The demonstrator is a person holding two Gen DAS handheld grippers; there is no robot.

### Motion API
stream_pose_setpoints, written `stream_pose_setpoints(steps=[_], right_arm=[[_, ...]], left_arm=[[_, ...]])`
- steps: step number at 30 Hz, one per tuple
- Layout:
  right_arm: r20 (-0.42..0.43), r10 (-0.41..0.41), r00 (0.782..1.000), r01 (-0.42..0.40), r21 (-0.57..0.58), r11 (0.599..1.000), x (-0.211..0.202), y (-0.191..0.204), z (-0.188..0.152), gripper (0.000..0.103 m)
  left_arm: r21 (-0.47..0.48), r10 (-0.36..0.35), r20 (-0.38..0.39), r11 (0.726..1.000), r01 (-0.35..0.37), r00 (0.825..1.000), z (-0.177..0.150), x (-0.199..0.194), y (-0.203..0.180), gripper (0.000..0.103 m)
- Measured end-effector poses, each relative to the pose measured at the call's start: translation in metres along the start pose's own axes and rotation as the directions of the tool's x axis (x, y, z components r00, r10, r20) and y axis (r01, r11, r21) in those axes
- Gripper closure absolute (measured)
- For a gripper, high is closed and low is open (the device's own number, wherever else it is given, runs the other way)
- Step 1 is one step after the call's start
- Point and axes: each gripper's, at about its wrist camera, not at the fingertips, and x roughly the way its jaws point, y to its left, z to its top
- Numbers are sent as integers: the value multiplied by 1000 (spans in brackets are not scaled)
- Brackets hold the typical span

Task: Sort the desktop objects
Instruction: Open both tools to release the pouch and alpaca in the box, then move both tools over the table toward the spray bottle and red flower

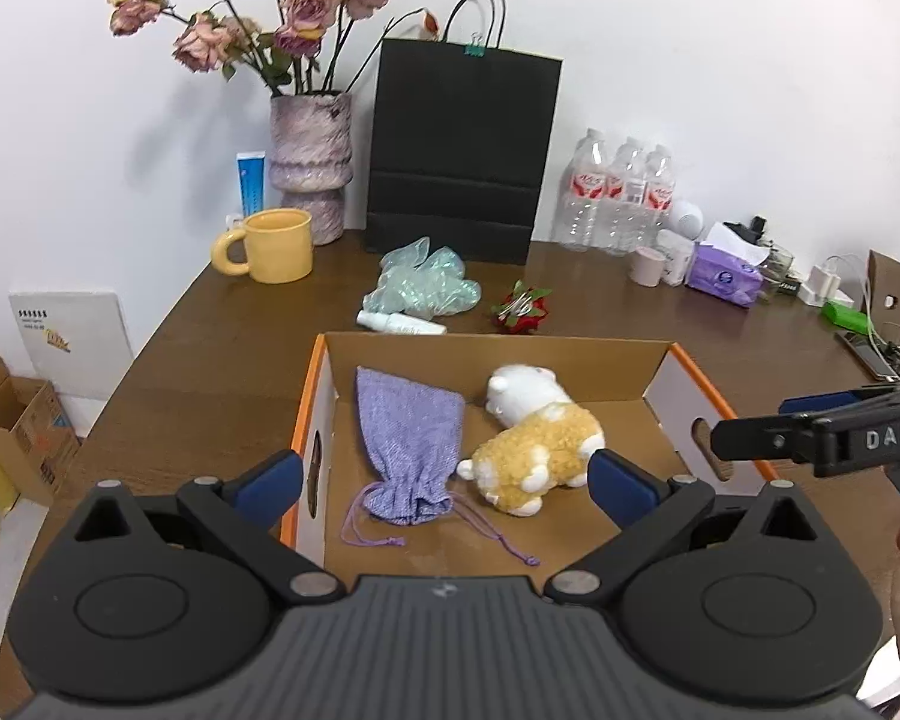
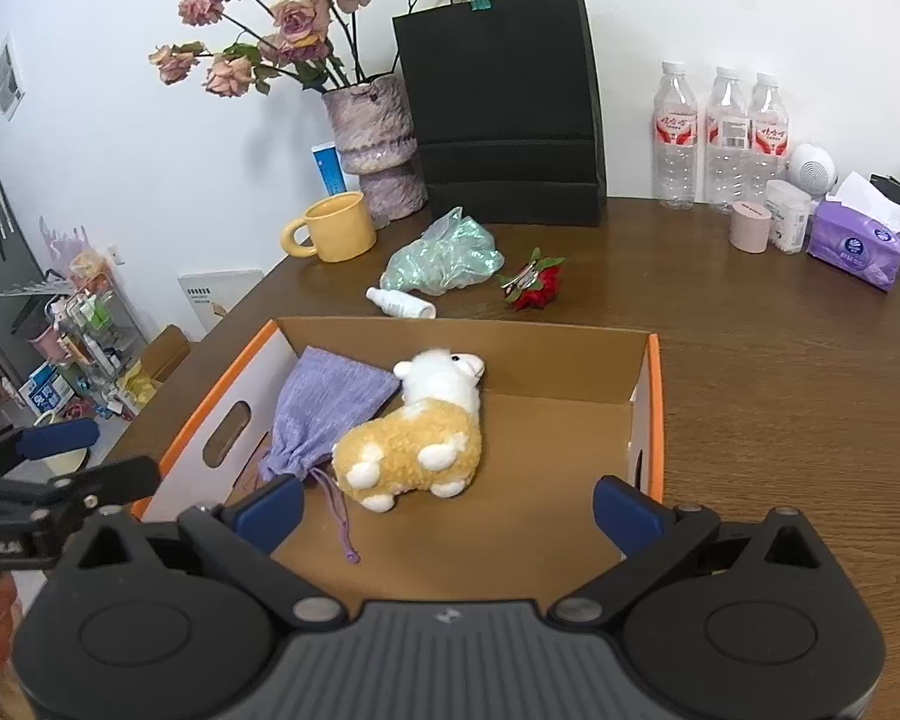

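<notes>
An open cardboard box [image 1: 510, 354] [image 2: 651, 396] with orange edges holds a purple drawstring pouch [image 1: 411, 444] [image 2: 324, 414] and a yellow-and-white plush sheep [image 1: 540, 438] [image 2: 420, 426] lying on its side. My left gripper [image 1: 447, 480] hovers open over the box's near end with nothing between its fingers. My right gripper [image 2: 447, 507] is also open and empty, over the box's near right part. Beyond the box lie a white small bottle [image 1: 399, 322] [image 2: 401, 302], a crumpled pale green plastic bag [image 1: 423, 282] [image 2: 444, 258] and a red flower hair clip [image 1: 521, 309] [image 2: 534, 285].
At the back stand a yellow mug [image 1: 273, 246], a vase of dried roses [image 1: 312, 174], a black paper bag [image 1: 459, 150], three water bottles [image 2: 723, 138], a pink cup [image 2: 750, 227] and a purple tissue pack [image 2: 855, 246]. Cables and a charger [image 1: 834, 291] lie far right.
</notes>
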Motion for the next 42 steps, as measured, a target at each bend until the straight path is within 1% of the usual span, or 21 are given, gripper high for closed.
stream_pose_setpoints(steps=[5, 10, 18, 23, 28, 31, 35, 38, 42], right_arm=[[-2, -4, 1000, 4, 1, 1000, -3, 0, 3, 0], [-8, -25, 1000, 24, -10, 1000, -5, -1, 8, 0], [-32, -38, 999, 38, -25, 999, -7, -2, 21, 0], [-22, -57, 998, 56, -36, 998, -5, -4, 36, 0], [-26, -40, 999, 39, -27, 999, 1, -9, 50, 0], [-36, -37, 999, 36, -25, 999, 7, -11, 63, 0], [-50, -37, 998, 36, -25, 999, 18, -13, 87, 0], [-64, -26, 998, 25, -13, 1000, 29, -15, 108, 0], [-92, -14, 996, 15, 14, 1000, 50, -20, 140, 0]], left_arm=[[18, 5, 13, 1000, -5, 1000, 3, -6, 1, 0], [42, 48, 15, 998, -48, 999, 8, -8, 2, 0], [69, 26, 28, 997, -28, 999, 20, -16, 5, 0], [52, 17, 40, 998, -20, 999, 32, -13, 10, 0], [43, 2, 28, 999, -3, 1000, 47, -4, 13, 0], [54, -1, 12, 999, 0, 1000, 60, 5, 12, 0], [60, 14, -16, 998, -13, 1000, 84, 23, 9, 0], [48, 19, -46, 999, -17, 999, 106, 41, 7, 0], [6, 20, -100, 1000, -20, 995, 136, 70, 9, 0]])
